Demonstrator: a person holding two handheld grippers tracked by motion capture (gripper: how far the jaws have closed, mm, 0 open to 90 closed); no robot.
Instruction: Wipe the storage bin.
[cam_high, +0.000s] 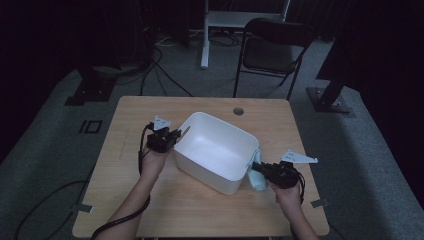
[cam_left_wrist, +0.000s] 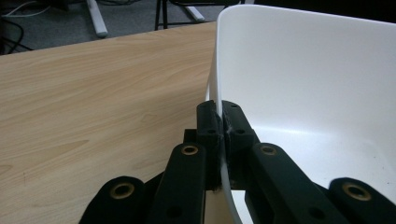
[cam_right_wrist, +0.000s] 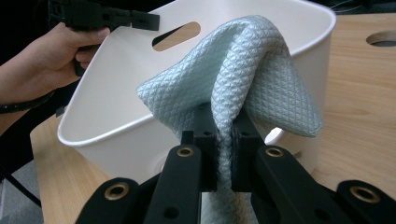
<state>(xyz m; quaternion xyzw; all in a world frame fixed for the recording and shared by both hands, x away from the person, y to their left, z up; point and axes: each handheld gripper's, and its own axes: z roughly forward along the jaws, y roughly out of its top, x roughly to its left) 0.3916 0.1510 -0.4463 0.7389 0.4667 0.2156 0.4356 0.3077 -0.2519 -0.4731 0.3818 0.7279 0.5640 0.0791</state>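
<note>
High view is showing the left gripper (cam_high: 176, 137) pinching the white plastic tub (cam_high: 215, 150) rim steady, while the right gripper (cam_high: 261, 167) is clamping the pale-blue quilted cloth (cam_right_wrist: 243, 79); wiping should be staying gentle.

Dim high view, dark surroundings, brighter gripper views, soft overhead light, slight grain, mild blur

text: none legible | labels: none | brands: none | numbers: none
</note>
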